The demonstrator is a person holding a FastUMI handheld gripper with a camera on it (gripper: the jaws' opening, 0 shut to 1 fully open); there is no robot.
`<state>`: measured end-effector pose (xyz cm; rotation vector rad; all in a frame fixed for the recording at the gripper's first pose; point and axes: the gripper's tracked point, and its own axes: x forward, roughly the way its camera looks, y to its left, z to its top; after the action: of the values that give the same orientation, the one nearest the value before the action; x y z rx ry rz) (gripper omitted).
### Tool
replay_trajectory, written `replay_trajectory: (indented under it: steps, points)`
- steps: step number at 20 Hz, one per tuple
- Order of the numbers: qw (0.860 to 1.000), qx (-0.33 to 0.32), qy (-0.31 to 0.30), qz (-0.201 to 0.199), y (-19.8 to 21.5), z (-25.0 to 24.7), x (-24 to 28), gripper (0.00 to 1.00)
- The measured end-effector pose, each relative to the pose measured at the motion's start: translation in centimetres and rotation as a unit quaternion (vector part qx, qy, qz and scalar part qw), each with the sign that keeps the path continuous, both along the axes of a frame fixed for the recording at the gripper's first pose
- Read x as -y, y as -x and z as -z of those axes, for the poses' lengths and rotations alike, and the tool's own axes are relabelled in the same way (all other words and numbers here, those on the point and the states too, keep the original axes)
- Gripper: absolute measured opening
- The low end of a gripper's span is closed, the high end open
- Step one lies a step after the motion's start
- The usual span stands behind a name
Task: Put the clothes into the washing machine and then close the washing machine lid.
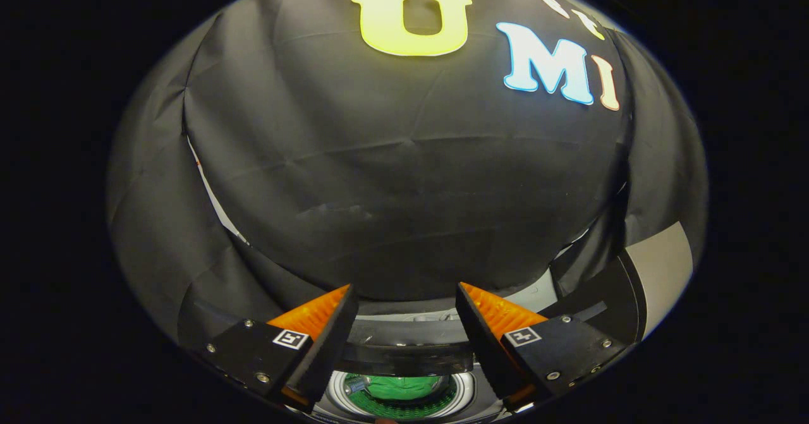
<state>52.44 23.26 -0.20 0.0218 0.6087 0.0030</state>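
Observation:
My gripper stands open with nothing between its fingers, held above the washing machine. Below and between the fingers I see the round drum opening, and a green garment lies inside it. A dark curved band, the machine's lid, crosses between the fingers just above the drum; it looks raised, though I cannot tell its exact angle. The machine's pale top shows just beyond the right finger.
The black booth cloth hangs close behind the machine. A grey panel and a dark curved edge stand to the right of the right finger. A pale strip shows through a gap in the cloth on the left.

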Motion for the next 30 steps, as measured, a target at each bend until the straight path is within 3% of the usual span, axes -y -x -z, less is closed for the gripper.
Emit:
replay_trajectory:
  steps: [30]
  points:
    - [0.999, 0.043, -0.009, -0.026, 7.9, 1.1, -0.4, 0.97]
